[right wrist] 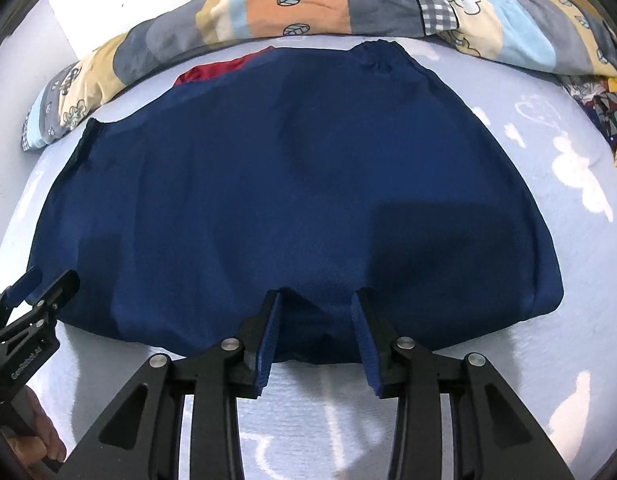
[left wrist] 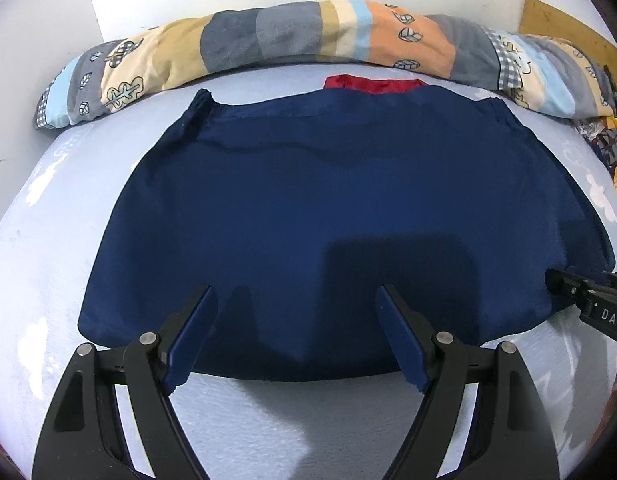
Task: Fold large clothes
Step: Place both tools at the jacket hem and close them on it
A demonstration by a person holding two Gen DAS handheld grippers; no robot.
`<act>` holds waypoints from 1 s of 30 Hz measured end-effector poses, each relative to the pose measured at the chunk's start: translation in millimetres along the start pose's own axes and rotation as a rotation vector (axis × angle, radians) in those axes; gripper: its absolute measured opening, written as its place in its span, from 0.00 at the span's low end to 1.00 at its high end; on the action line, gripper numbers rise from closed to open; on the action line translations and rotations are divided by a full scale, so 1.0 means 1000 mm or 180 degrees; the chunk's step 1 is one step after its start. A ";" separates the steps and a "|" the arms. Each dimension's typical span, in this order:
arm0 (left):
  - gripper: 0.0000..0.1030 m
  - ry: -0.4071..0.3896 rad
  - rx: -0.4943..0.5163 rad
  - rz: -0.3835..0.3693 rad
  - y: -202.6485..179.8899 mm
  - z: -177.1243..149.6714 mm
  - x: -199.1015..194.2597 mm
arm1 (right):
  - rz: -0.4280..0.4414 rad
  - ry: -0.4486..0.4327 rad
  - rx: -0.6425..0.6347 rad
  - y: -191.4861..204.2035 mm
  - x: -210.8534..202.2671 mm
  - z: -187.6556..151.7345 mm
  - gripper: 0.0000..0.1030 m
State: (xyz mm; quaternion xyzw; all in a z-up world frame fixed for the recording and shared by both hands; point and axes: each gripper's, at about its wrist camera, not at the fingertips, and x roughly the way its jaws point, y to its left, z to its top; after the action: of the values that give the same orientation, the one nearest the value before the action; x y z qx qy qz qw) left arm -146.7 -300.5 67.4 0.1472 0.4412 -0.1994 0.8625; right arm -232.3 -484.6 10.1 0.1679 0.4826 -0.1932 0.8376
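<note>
Scene: a navy garment [left wrist: 328, 216], already folded at least once, lies flat on a pale blue bed sheet [left wrist: 36, 264]. A rolled patchwork quilt [left wrist: 308, 36] runs along the far side, w/ a strip of red cloth [left wrist: 368, 82] peeking out from under the garment's far edge.

Left claw: the left gripper [left wrist: 296, 304] hangs over the garment's near edge, jaws wide apart, nothing between them; the fabric lies just below and ahead of its tips.

Right claw: the right gripper [right wrist: 320, 304] sits at the near edge too, jaws partly apart. A small ridge of navy fabric lies between the pads [right wrist: 268, 340], but they don't look to be pressing on it, so no hold.

Claws rel. to each other: in the left view the right one shows at the garment's near right corner; in the right view the left one shows off to the left, by the near left corner.

Step, as I judge it: between folds, both claws free at the near hem, prob. setting up a fresh grip.

Next move calls for: each claw pinching all layers at the near edge, well apart, then lifting together and carrying the edge toward the far side w/o dragging the bottom layer.
</note>
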 end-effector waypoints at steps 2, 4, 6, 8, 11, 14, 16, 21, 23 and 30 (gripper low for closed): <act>0.79 -0.0030 0.0016 0.0006 -0.001 0.000 -0.001 | 0.0012 0.0007 -0.0002 0.000 0.000 -0.001 0.39; 0.79 -0.0071 0.0059 0.0028 -0.003 0.001 -0.003 | 0.0032 0.0020 0.0023 -0.001 0.000 0.000 0.41; 0.79 -0.0103 0.0082 0.0035 -0.004 0.001 -0.005 | 0.0042 0.0024 0.0040 -0.001 -0.001 -0.001 0.41; 0.79 -0.0123 0.0081 0.0028 -0.004 0.002 -0.007 | 0.0038 0.0002 0.0027 0.000 -0.004 -0.001 0.41; 0.79 -0.0144 0.0089 0.0038 -0.004 0.003 -0.008 | 0.0132 -0.0079 0.0047 0.001 -0.012 0.001 0.41; 0.79 -0.0161 0.0098 0.0042 -0.003 0.004 -0.009 | 0.0074 -0.0151 -0.0037 0.005 -0.017 0.002 0.41; 0.79 -0.0177 0.0104 0.0057 -0.004 0.004 -0.010 | 0.0046 -0.0124 -0.0069 0.007 -0.014 0.002 0.41; 0.79 -0.0249 0.0136 0.0067 -0.004 0.006 -0.013 | 0.0084 -0.0004 -0.0046 0.005 -0.005 0.000 0.42; 0.79 -0.0259 0.0137 0.0072 -0.003 0.006 -0.013 | 0.0079 0.0004 -0.0057 0.006 -0.004 0.000 0.43; 0.79 -0.0274 0.0121 0.0096 0.000 0.007 -0.014 | 0.0171 -0.0130 0.0005 0.004 -0.016 0.003 0.44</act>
State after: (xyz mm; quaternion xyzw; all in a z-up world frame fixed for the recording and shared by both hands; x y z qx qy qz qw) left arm -148.7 -301.0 82.7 0.1615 0.3975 -0.2008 0.8807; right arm -235.7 -480.0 25.9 0.1775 0.4605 -0.1744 0.8521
